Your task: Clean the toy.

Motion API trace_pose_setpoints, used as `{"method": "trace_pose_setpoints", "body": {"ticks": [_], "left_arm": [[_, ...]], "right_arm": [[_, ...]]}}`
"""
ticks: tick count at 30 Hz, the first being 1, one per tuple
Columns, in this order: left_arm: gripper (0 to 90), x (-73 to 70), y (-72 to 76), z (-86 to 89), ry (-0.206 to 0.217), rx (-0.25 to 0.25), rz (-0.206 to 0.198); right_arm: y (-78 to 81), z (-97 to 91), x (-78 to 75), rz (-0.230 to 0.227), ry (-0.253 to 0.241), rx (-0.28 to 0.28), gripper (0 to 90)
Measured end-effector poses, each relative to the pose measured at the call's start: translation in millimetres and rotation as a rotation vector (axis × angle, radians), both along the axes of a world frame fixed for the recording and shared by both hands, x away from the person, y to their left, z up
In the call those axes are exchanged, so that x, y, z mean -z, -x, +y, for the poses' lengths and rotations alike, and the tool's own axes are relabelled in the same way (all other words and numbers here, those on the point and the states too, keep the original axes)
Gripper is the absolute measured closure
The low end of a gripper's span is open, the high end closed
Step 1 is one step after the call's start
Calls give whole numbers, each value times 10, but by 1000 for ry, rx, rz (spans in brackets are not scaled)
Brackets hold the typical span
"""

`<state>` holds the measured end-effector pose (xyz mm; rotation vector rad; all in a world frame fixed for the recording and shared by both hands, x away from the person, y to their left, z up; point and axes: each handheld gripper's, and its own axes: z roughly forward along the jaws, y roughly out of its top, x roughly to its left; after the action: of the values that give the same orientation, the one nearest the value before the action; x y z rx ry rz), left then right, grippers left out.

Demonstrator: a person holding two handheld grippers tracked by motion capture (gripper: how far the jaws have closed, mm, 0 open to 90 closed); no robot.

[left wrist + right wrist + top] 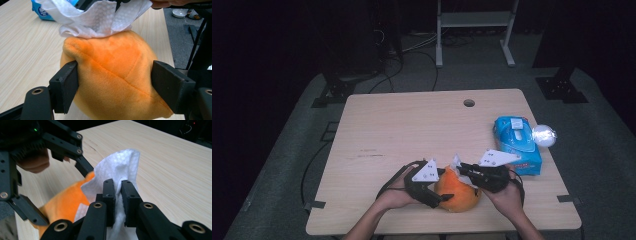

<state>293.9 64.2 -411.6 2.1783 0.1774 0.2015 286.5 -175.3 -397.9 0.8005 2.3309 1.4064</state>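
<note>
- Plush (117, 82): soft, light, yielding; left gripper (115, 87) fingers squeeze its sides, denting them.
- Wipe (122, 167): thin, limp, tearable; right gripper (118, 195) fingers pinch its middle fold.

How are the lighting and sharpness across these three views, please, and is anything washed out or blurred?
High view: the table is evenly lit against a dark room, and a white round object beside the blue wipes pack glares white. Left gripper view: the orange plush toy is sharp, the white tissue slightly overexposed. Right gripper view: the jaws pinching the tissue are crisp, the far table edge soft.
</note>
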Motion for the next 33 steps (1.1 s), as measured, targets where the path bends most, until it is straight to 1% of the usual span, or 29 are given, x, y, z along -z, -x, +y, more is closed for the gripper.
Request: {"method": "trace_pose_setpoints", "body": {"ticks": [1,3,5,6,8,9,10,11,12,14,16,17,19,22,23,26,27,29,30,31,32,33], "left_arm": [[234,7,-5,4,6,-4,3],[234,23,-28,24,11,-13,14],[234,36,-59,44,18,-28,31],[234,43,-75,56,17,-35,37],[234,57,-106,83,22,-52,54],[234,63,-118,94,25,-56,62],[234,65,-124,105,25,-57,64],[233,67,-123,109,26,-56,63],[230,64,-122,110,25,-54,59],[200,46,-122,114,34,-55,53],[188,16,-131,129,62,-55,71],[184,7,-129,134,72,-48,77],[184,-7,-119,134,80,-29,78],[191,-14,-105,124,78,-11,74],[207,-5,-102,115,74,-10,71],[228,31,-103,90,60,-25,68],[234,35,-107,87,54,-29,73],[236,43,-111,78,38,-50,79],[236,46,-111,75,28,-55,76],[236,54,-112,73,27,-63,77],[236,54,-118,75,32,-67,89],[236,55,-127,77,33,-71,90]], "right_arm": [[-7,-19,9,11,2,-5,816],[3,-62,18,17,15,3,816],[22,-83,15,22,9,4,816],[46,-77,5,21,5,-8,815],[105,-38,-27,27,-25,-67,815],[137,-2,-44,23,-26,-92,815],[171,38,-55,16,-6,-104,815],[189,69,-52,4,17,-107,814],[189,80,-41,5,25,-105,815],[148,59,-8,22,15,-100,815],[113,26,9,31,4,-90,814],[93,5,13,33,-4,-83,814],[70,-19,9,27,-2,-67,814],[34,-43,19,24,-2,-42,814],[14,-55,27,25,-1,-29,814],[-36,-76,54,35,-5,-9,813],[-38,-74,57,36,-8,-7,813],[-6,-47,42,17,-3,-6,814],[31,-15,20,4,2,-18,814],[51,3,8,-4,-1,-34,814],[81,37,-7,-7,-10,-62,814],[105,70,-12,-6,-11,-81,814]]}}
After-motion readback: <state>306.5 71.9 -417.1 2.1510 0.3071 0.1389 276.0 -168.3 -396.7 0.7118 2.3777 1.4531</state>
